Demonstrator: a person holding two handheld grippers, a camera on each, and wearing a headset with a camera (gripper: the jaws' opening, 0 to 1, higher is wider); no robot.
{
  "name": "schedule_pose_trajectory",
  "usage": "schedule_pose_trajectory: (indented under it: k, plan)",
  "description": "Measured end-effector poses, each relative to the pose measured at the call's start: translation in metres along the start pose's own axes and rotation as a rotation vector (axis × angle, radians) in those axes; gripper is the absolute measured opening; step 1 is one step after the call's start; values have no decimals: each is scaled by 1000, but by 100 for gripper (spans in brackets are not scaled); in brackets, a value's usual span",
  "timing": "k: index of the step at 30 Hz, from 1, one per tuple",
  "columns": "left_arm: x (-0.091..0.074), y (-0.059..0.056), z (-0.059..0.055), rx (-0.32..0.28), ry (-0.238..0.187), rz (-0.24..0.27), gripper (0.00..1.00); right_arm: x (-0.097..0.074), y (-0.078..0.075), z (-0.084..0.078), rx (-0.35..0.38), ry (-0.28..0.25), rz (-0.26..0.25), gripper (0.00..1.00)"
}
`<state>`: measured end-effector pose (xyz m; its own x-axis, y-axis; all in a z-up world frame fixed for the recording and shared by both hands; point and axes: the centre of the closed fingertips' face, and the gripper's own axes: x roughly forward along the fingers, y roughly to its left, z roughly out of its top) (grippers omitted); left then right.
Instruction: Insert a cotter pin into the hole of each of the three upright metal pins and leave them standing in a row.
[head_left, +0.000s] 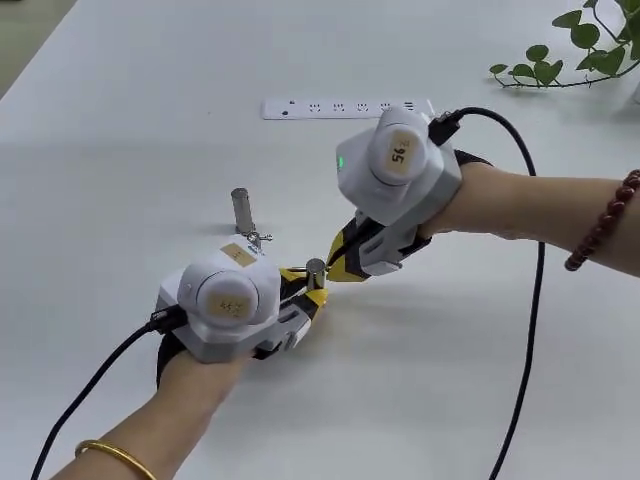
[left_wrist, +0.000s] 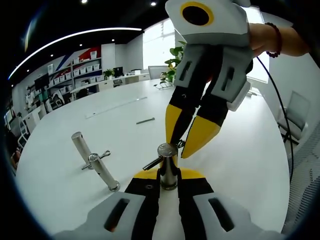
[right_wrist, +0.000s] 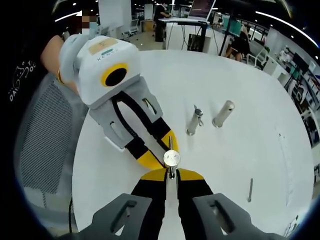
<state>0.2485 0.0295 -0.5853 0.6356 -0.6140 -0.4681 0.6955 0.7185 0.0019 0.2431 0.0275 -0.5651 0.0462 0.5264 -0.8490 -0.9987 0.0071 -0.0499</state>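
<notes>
The left tongs (left_wrist: 168, 176) are clamped on an upright metal pin (left_wrist: 168, 162), well in from the edges of the surface (head_left: 120, 150). The right tongs (right_wrist: 171, 176) pinch a cotter pin (left_wrist: 151, 162) that runs through that pin's hole. Just beside it, toward the far edge, stand a second pin (left_wrist: 105, 175) with a second cotter pin (left_wrist: 102, 155) through it, and a bare third pin (left_wrist: 80, 144). A loose cotter pin (left_wrist: 145, 120) lies farther off.
</notes>
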Motion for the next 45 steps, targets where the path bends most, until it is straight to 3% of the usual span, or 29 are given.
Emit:
schedule_pose_trajectory:
  k: [3, 9, 16, 39, 45]
  plan:
    - [0, 0, 0, 2, 2, 0, 10, -6, -1, -1, 12, -5, -10, 12]
    - [0, 0, 0, -3, -2, 5, 10, -13, -2, -10, 54, 16, -31, 6]
    - [0, 0, 0, -25, -5, 3, 10, -13, -2, -8, 82, -14, -35, 0]
    - [2, 0, -1, -36, 1, 5, 11, -9, 1, -5, 109, -17, -29, 0]
    - [2, 0, -1, -41, 4, 5, 11, -12, -2, 0, 162, -49, -47, 11]
